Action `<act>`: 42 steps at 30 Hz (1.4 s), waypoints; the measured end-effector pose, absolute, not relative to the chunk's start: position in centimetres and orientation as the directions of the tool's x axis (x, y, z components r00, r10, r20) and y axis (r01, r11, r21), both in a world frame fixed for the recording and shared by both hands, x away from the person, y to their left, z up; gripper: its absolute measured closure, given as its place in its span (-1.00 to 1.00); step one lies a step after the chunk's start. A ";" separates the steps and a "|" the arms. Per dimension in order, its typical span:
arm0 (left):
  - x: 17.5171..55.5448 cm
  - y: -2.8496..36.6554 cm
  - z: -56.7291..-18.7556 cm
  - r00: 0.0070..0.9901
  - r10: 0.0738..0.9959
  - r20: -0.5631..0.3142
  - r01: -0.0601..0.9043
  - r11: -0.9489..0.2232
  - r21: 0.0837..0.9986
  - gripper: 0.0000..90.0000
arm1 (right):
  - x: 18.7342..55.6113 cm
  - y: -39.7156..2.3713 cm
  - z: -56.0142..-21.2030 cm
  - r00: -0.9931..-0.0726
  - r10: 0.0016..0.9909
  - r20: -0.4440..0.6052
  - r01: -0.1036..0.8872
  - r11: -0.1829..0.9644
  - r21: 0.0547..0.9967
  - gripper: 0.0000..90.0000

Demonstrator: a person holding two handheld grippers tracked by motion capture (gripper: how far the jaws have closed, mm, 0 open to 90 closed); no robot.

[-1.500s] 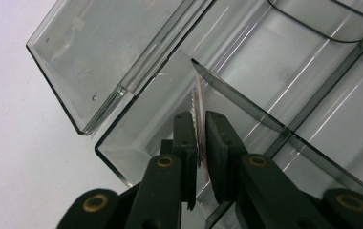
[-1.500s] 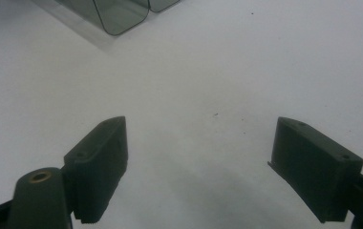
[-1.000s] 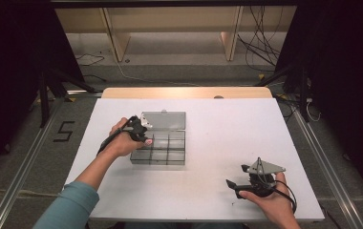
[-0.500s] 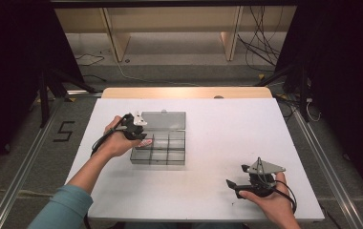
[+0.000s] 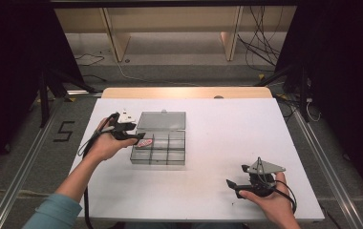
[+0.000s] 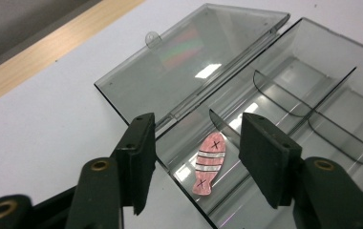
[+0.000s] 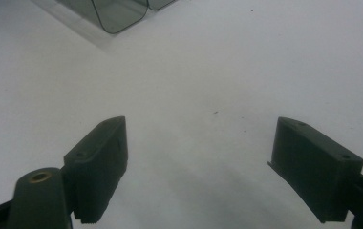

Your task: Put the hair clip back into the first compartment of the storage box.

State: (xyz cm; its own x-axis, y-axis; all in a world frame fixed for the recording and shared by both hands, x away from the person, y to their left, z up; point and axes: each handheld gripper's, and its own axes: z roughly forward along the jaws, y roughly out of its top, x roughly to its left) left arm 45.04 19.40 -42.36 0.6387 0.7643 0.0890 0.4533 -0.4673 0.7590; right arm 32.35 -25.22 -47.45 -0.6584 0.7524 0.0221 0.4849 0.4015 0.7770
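Observation:
A smoky clear compartment box lies open on the white table, its lid folded back flat. A pink fish-shaped piece with white stripes lies in the box's far-left compartment. My left gripper hovers just above and left of that compartment. Its jaws have just been opening and stand apart, with the fish lying below them untouched. My right gripper rests open over bare table at the front right, nothing between its fingers.
The box's other compartments look empty. A rounded corner of the box shows at the top of the right gripper view. A wooden strip runs along the table's far edge, with cables and shelving on the floor beyond.
My left gripper has drawn back to the left and slightly up from the box, and its jaws have opened. The pink fish now lies in the compartment. The right hand has not moved.

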 end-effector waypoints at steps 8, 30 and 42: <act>43.6 20.3 -41.9 0.619 0.783 0.051 0.451 -0.409 0.794 -0.26 | 32.4 -25.3 -47.5 -0.658 0.753 0.024 0.486 0.400 0.777 -0.54; 40.0 21.4 -42.1 0.656 0.752 0.063 0.417 -0.430 0.800 -0.65 | 32.4 -25.3 -47.6 -0.655 0.756 0.026 0.491 0.398 0.775 -0.54; 37.4 21.5 -43.5 0.678 0.730 0.088 0.360 -0.434 0.826 -0.66 | 32.4 -25.2 -47.6 -0.655 0.755 0.027 0.493 0.399 0.773 -0.54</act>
